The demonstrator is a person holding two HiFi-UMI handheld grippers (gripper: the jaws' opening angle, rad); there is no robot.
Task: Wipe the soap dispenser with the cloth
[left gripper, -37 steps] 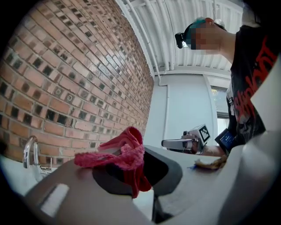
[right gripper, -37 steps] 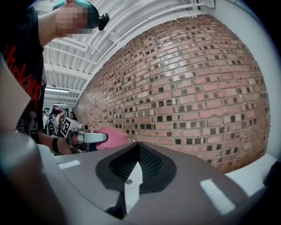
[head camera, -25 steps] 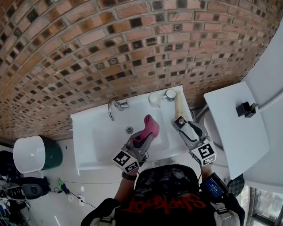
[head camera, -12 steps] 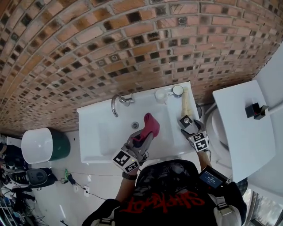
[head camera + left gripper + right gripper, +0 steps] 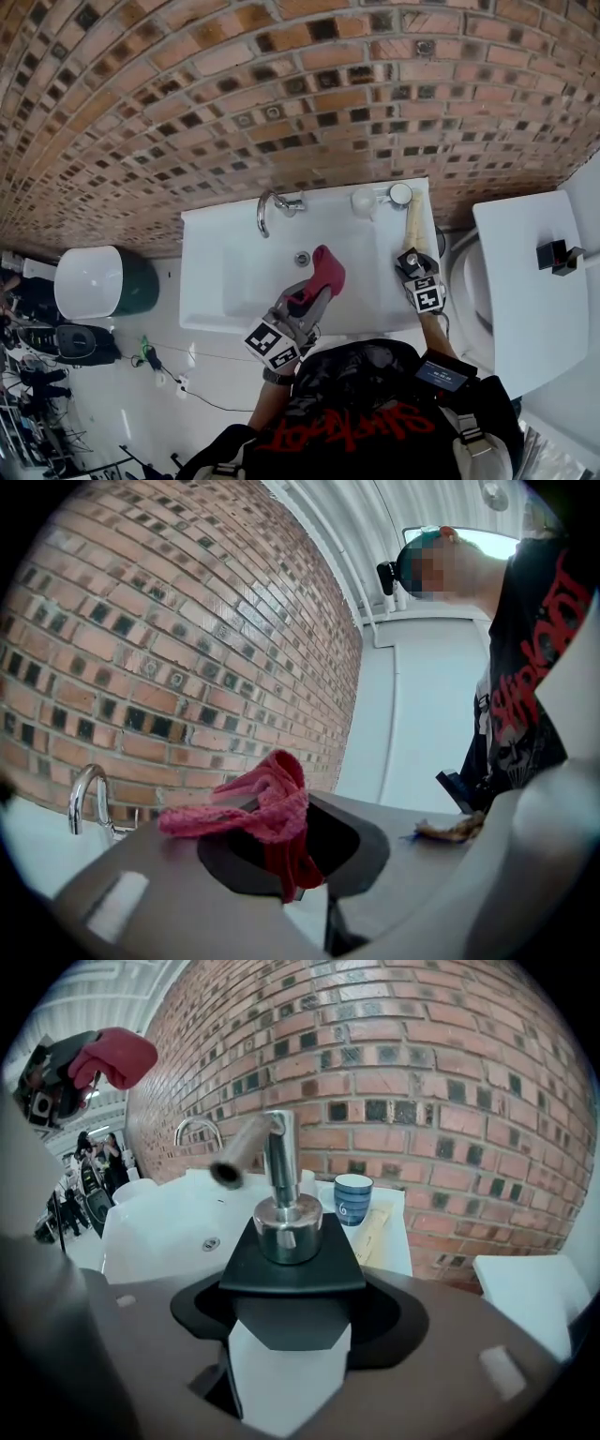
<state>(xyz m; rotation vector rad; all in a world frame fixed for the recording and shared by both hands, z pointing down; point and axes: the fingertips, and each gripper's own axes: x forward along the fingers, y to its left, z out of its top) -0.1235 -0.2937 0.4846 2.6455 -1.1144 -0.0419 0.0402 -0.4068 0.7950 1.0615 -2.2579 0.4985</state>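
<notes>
A white soap dispenser [image 5: 286,1232] with a black top and a chrome pump stands between the jaws of my right gripper [image 5: 291,1354]. Those jaws are closing, and a dark gap still shows at its left side. In the head view the dispenser [image 5: 410,259] and right gripper [image 5: 413,270] are at the sink's right rim [image 5: 384,309]. My left gripper [image 5: 312,292] is shut on a pink cloth [image 5: 326,267] above the basin. The left gripper view shows the cloth [image 5: 267,803] bunched over the left gripper [image 5: 281,855], which points level.
A chrome faucet [image 5: 265,208] stands at the back of the sink, and the drain [image 5: 302,257] is mid-basin. A blue cup [image 5: 352,1199] and a pale flat packet [image 5: 412,225] sit at the back right corner. A white and green bin [image 5: 98,281] is left; a white surface [image 5: 525,291] is right.
My right gripper has dropped with the dispenser to the sink's right rim, and its jaws have widened. My left gripper stays over the basin with the cloth.
</notes>
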